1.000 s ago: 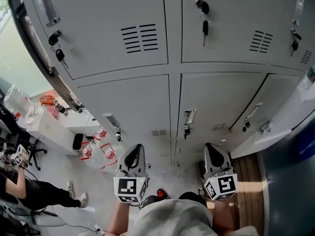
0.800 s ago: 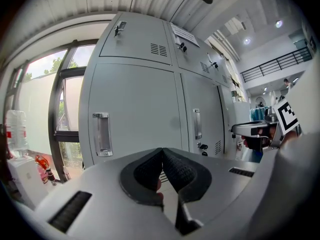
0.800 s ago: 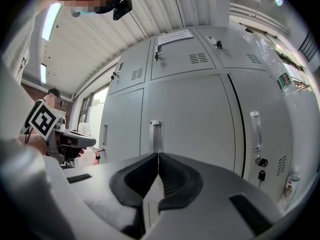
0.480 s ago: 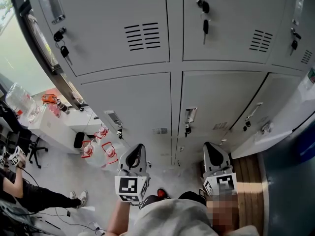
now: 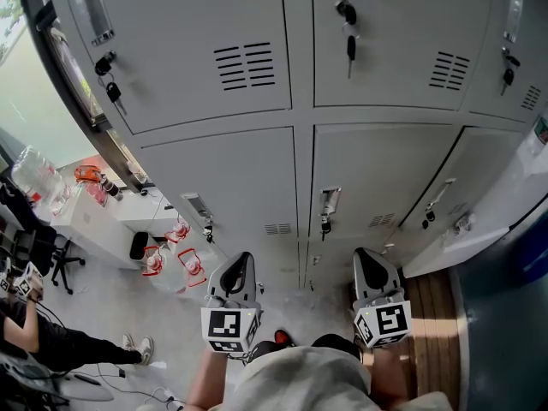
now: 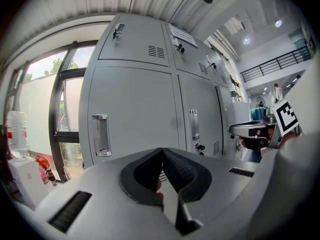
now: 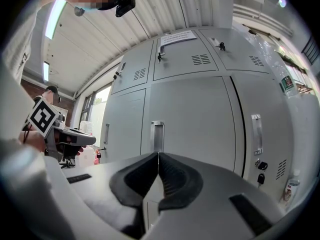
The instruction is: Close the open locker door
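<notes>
Left tongs (image 5: 241,258) and right tongs (image 5: 365,255) pressed together, empty; open locker door (image 5: 454,174) ahead, right of both, untouched.

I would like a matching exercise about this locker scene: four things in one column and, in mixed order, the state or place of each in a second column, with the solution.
Things
1. left gripper
2. key at top centre
3. bottles with red handles
4. lower right locker door

States or places
a. on the floor, left of the lockers
b. not flush: a dark gap runs along its left edge
c. jaws together, nothing between them
d. hangs from its lock

Pairs: 1-c, 2-d, 3-a, 4-b
</notes>
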A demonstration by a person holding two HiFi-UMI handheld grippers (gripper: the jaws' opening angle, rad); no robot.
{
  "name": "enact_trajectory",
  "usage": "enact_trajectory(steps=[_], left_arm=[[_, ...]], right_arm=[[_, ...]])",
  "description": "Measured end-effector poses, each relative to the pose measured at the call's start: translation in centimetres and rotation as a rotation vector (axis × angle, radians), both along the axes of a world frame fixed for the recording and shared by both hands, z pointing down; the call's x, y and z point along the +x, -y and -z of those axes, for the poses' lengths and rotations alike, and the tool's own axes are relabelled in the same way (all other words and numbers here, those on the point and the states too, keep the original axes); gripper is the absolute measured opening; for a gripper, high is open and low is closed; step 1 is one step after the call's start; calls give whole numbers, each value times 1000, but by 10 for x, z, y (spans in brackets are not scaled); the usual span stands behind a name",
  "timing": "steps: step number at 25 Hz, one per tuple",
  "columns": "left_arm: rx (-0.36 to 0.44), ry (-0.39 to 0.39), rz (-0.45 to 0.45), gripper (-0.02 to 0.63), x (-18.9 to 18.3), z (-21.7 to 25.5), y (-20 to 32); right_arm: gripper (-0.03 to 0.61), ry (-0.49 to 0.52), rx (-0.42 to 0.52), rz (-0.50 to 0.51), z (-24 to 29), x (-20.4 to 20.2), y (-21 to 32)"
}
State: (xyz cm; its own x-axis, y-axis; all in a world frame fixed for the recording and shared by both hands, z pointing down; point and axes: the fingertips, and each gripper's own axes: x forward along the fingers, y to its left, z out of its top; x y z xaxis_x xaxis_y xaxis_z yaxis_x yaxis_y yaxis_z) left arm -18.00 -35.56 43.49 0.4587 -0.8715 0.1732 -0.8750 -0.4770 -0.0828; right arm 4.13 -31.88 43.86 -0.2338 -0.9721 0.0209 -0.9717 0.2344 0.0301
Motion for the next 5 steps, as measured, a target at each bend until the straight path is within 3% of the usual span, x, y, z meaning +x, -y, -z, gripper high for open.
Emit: enact_trajectory(steps=[5], left_arm=[[-3,2,-4,21,4,0,-3]], right_arm=[[20,12,-5,3,0,1,-1]])
